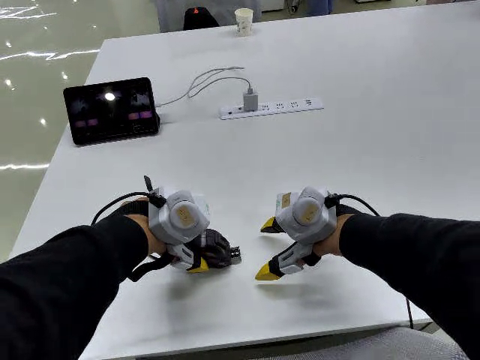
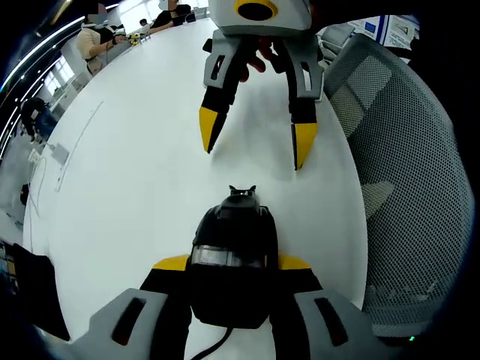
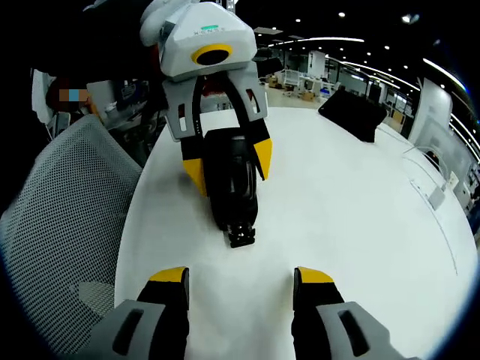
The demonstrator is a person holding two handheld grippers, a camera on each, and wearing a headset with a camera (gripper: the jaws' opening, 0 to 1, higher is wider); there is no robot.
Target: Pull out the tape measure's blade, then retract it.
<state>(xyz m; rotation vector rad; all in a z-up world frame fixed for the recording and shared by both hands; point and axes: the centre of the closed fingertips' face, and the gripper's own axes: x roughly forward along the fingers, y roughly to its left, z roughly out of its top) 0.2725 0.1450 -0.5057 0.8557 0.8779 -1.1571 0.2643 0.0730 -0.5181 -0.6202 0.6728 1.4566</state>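
- My left claw [image 2: 232, 264] is pinched on the black tape measure [image 2: 232, 240], one yellow tip on each side of the case. That holds it low over the white table [image 1: 337, 150], near the front edge.
- The case is turned so the blade's end hook [image 3: 241, 238] sticks out toward my other hand. I judge this is deliberate, since it gives a straight line for the pull.
- My right claw [image 1: 268, 249] is spread wide with nothing between its tips. It faces the hook from just short of it and does not touch it.
- The blade looks fully wound in, so as I read it the pull is not yet begun.
- Both forearms come in low from the near side in dark sleeves. The wrists are turned inward, so the two claws point at each other, roughly level.
- Next, I reckon, the right claw must close on that small hook, which is a thin target and could slip free.
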